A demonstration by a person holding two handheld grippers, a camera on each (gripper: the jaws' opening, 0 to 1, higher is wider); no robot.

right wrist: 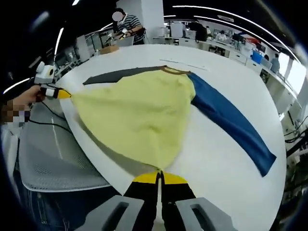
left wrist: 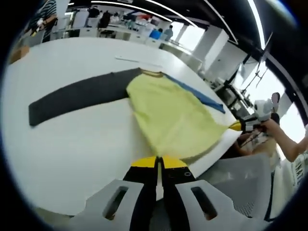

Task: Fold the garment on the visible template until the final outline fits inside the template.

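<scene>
On the white worktop (right wrist: 231,159), the yellow garment (right wrist: 139,115) is lying spread with one grey sleeve (left wrist: 77,96) and one blue sleeve (right wrist: 231,120), each gripper's fingers (left wrist: 157,163) (right wrist: 159,179) pinching a hem corner.

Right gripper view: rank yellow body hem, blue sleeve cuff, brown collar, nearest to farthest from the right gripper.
1. yellow hem corner, pinched at the right gripper
2. blue sleeve cuff, off to the right
3. brown collar, at the far end
</scene>
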